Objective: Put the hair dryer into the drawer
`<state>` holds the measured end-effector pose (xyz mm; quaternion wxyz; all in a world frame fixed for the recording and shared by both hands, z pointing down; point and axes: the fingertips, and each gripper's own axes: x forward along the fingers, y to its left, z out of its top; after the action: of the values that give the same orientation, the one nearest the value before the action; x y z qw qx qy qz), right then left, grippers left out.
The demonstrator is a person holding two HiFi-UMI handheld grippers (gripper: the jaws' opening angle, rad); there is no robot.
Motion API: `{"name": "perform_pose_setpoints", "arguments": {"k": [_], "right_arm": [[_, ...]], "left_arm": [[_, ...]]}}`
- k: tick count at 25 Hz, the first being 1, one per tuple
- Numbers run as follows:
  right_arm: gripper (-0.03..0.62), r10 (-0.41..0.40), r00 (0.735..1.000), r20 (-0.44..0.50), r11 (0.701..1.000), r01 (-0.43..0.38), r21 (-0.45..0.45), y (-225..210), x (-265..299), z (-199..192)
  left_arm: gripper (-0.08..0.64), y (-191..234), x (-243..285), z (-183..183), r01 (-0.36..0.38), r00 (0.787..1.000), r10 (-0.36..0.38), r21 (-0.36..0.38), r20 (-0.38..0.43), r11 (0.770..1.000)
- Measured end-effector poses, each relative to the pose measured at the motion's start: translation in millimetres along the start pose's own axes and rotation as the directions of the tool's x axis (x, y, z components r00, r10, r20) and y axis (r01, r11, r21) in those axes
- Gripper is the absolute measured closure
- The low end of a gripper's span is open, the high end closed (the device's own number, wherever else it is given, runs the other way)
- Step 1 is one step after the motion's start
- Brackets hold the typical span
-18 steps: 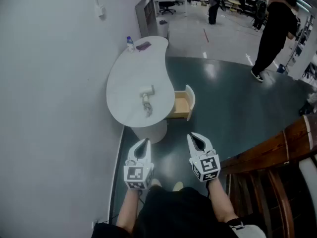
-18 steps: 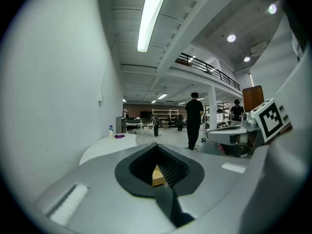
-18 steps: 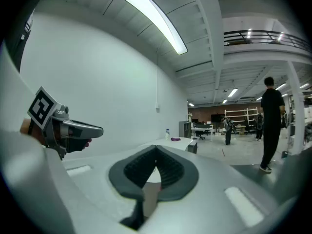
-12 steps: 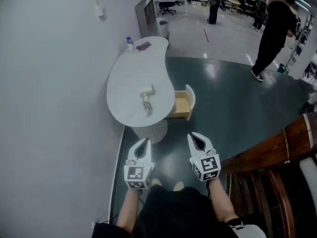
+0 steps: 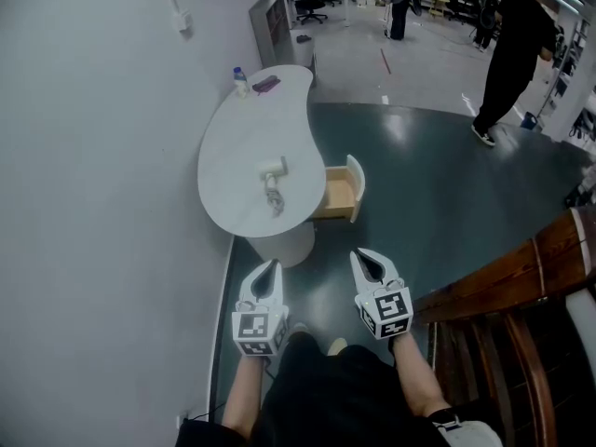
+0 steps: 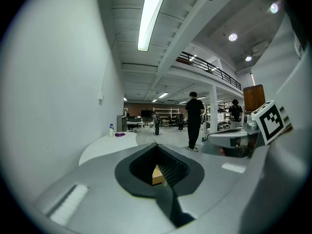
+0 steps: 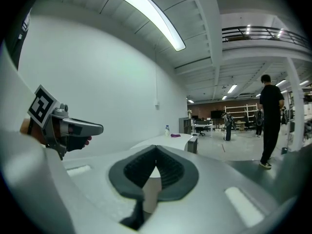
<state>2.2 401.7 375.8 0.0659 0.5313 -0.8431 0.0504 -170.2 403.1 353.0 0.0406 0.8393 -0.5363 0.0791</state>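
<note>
White hair dryer (image 5: pixel 274 169) is left untouched on the desk (image 5: pixel 223 128) beside the open drawer (image 5: pixel 341 198), while the left hand-held gripper (image 5: pixel 274 265) and the right hand-held gripper (image 5: pixel 359 255) are kept closed, empty and unmoved, so the task is judged unstarted.

The table top (image 5: pixel 237 161) is finished in smooth matt white. The drawer (image 5: pixel 337 196) is lined with pale bare wood. The floor (image 5: pixel 447 194) is coated in glossy dark green. The left gripper (image 5: pixel 273 265) and the right gripper (image 5: pixel 358 255) are shelled in smooth grey plastic and fitted with ribbed black pads (image 6: pixel 171 168).
</note>
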Motion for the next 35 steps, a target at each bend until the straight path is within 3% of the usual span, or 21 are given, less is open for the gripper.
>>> {"name": "perform_pose_setpoints", "arguments": {"k": [7,15,25,35], "right_arm": [[0.589,0.013,1.0,-0.018,1.0,-0.013,0.015,-17,29,-7],[0.589,0.012,0.999,-0.036,1.0,-0.012,0.005,-52,94,-3],[0.589,0.019,0.997,-0.081,1.0,-0.019,0.004,-85,202,18],[0.589,0.042,0.99,-0.136,0.999,-0.041,0.01,-99,307,17]], "left_arm": [[0.552,8,32,-7,-0.006,1.0,0.006,-0.013,-0.028,1.0],[0.552,35,112,-9,0.014,0.999,-0.015,-0.033,-0.047,0.999],[0.552,92,214,3,0.03,0.997,-0.034,-0.078,-0.063,0.997],[0.552,163,294,-9,0.012,0.993,-0.025,-0.111,-0.114,0.994]]}}
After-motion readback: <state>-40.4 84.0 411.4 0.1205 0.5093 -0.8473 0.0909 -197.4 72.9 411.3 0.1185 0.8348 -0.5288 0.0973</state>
